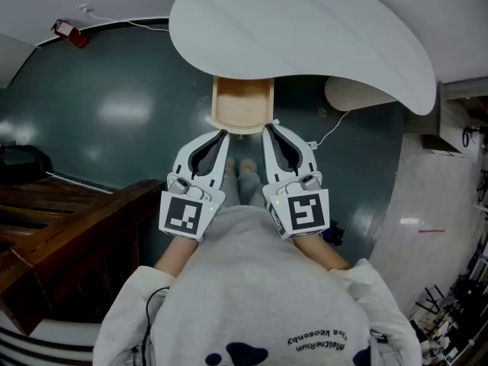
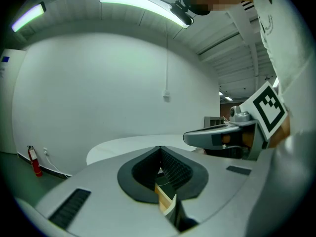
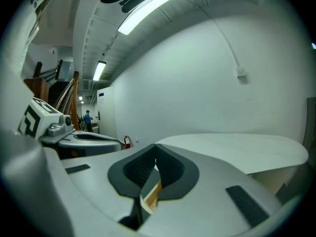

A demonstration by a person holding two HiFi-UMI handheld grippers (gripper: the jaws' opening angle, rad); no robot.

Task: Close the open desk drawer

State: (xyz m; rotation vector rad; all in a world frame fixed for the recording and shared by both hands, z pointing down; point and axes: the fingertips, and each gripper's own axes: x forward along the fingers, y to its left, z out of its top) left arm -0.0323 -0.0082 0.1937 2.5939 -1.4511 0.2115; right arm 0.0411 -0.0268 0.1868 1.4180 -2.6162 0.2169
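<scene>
Left gripper [image 1: 223, 133] and right gripper [image 1: 267, 128], jaws pressed together, tips at the open drawer's [image 1: 242, 104] front lip. Its interior: bare wood.

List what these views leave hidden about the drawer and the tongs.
Head view: the rear of the drawer runs under the white desk top, so how far it stands open is unclear.
Head view: whether the left tongs and right tongs touch the drawer front is too small to tell.
Left and right gripper views: each tongs' own body hides all but a wood sliver of the drawer.
</scene>
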